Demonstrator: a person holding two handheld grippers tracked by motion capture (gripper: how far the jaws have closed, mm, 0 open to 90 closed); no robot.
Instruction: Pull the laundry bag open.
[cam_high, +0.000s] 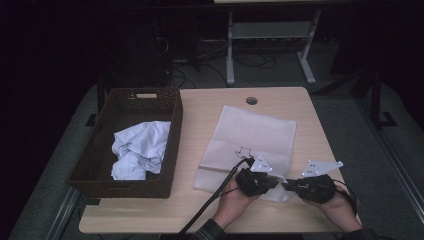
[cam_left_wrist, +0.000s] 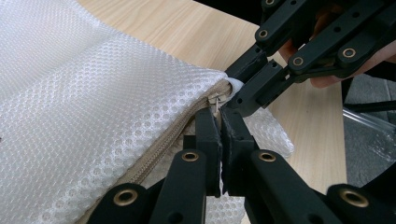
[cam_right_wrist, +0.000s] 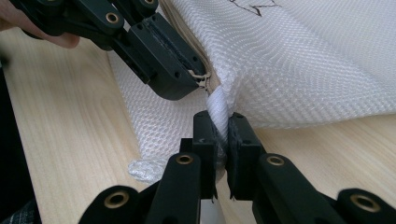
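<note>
A white mesh zip bag (cam_high: 250, 135) lies flat on the wooden table (cam_high: 200, 115). At the bag's near right corner my two grippers meet tip to tip. My left gripper (cam_high: 276, 181) (cam_left_wrist: 219, 114) is shut on the small metal zipper pull (cam_left_wrist: 215, 100), at the end of the beige zipper (cam_left_wrist: 159, 149). My right gripper (cam_high: 288, 184) (cam_right_wrist: 219, 122) is shut on a twisted pinch of the bag's corner (cam_right_wrist: 218, 103) just beside the pull. The left gripper (cam_right_wrist: 200, 82) also shows in the right gripper view, and the right gripper (cam_left_wrist: 233, 88) in the left gripper view.
A dark wicker basket (cam_high: 120, 189) stands on the table's left side with a crumpled pale blue cloth (cam_high: 140, 147) inside. A round cable hole (cam_high: 251, 100) sits near the far edge. A black cable (cam_high: 210, 202) trails off the near edge. Desk legs stand on the floor beyond.
</note>
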